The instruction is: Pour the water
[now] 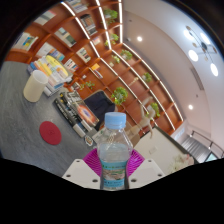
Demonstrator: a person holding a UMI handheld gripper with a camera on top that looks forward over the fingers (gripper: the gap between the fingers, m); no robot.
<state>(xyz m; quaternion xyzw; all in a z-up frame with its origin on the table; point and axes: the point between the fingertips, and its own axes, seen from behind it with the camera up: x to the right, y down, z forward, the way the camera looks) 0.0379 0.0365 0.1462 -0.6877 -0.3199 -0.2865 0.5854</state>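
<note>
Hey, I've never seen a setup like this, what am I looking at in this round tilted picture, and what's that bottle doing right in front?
This is one picture from a wide-angle camera mounted on a handheld two-finger tool that a person carries; there is no robot arm. The lens bends the view, and the tool is tilted, so the room looks slanted. A clear plastic water bottle with a light blue cap sits between the tool's fingers, whose pink pads press on it from both sides, so it is held. Beyond it lies a grey table with a round red coaster and a pale translucent cup. Farther back are cluttered items too small to name.
</note>
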